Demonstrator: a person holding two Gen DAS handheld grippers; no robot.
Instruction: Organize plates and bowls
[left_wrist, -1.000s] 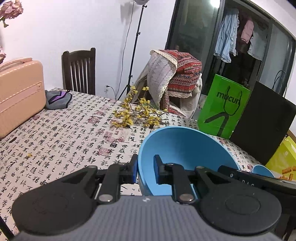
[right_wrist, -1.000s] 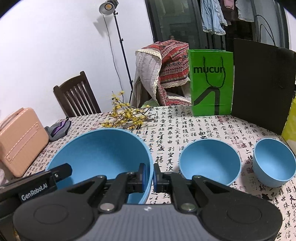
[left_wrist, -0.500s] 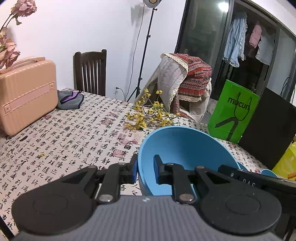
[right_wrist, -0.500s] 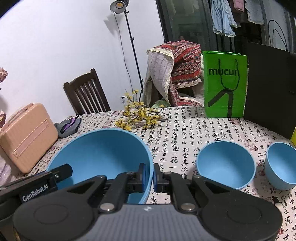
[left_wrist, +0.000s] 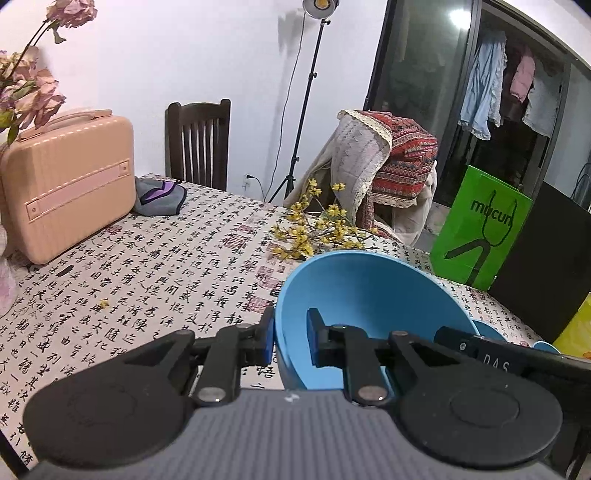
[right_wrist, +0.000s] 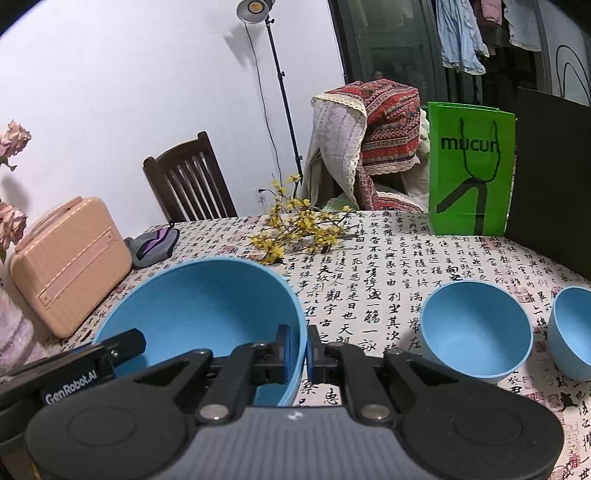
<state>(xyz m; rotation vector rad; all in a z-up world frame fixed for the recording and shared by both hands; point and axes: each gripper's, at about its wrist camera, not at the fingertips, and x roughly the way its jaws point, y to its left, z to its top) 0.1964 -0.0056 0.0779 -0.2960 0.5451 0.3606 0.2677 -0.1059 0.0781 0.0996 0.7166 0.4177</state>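
A large blue bowl (left_wrist: 369, 306) (right_wrist: 207, 306) is held by both grippers, one on each side of its rim. My left gripper (left_wrist: 290, 341) is shut on the bowl's left rim. My right gripper (right_wrist: 298, 349) is shut on its right rim. The bowl is tilted in the left wrist view. A medium blue bowl (right_wrist: 476, 328) and a small blue bowl (right_wrist: 572, 332) stand upright on the tablecloth to the right. The other gripper's body shows at lower left in the right wrist view (right_wrist: 70, 369).
The table has a calligraphy-print cloth (right_wrist: 369, 266). A peach case (left_wrist: 70, 181) and a grey pouch (left_wrist: 159, 195) sit at the left. Yellow flower sprigs (right_wrist: 295, 229) lie at the back, with a green bag (right_wrist: 469, 166) and a black bag (right_wrist: 554, 177) at the right.
Both grippers have moved back and to the right with the large bowl; the two smaller bowls now sit further right in the right wrist view. Grips unchanged.
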